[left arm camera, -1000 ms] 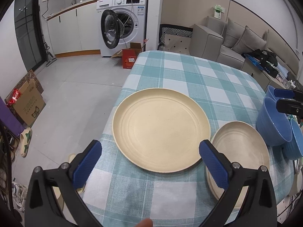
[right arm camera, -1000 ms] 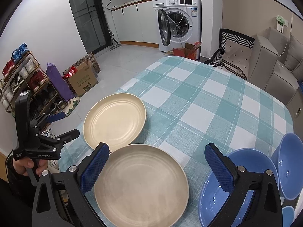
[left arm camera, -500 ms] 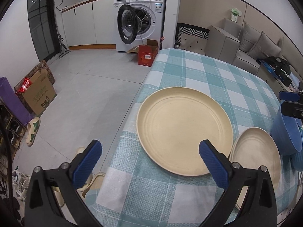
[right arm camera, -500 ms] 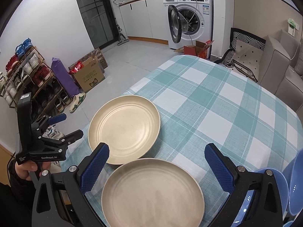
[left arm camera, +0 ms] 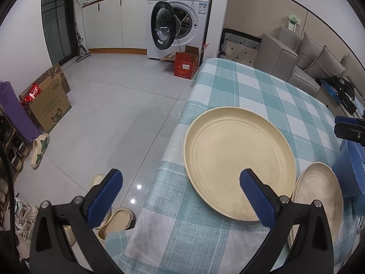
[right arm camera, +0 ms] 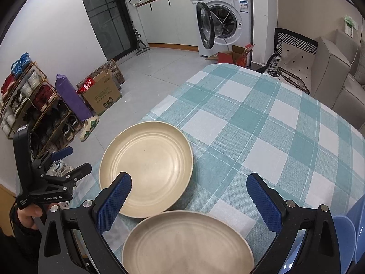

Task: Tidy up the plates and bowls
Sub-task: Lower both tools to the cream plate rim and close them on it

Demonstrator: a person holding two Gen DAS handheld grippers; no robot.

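Cream plates sit touching on the checked tablecloth (right arm camera: 251, 118): large plate (left arm camera: 239, 159) at twelve o'clock of the left gripper (left arm camera: 180, 196), small plate (right arm camera: 187, 244) under the right gripper (right arm camera: 189, 201) (blue bowls (left arm camera: 349, 173) at three o'clock). Both jaws gape wide and empty, likely poised for stacking.

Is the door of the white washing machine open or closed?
Open. The round dark-rimmed door of the white front-loading washing machine is swung out to the left, and the drum opening behind it is visible.

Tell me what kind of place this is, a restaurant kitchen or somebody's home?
Most likely somebody's home, an open-plan flat. A washing machine stands under a kitchen counter, a grey sofa sits by the checked tablecloth, and a shoe rack lines the wall.
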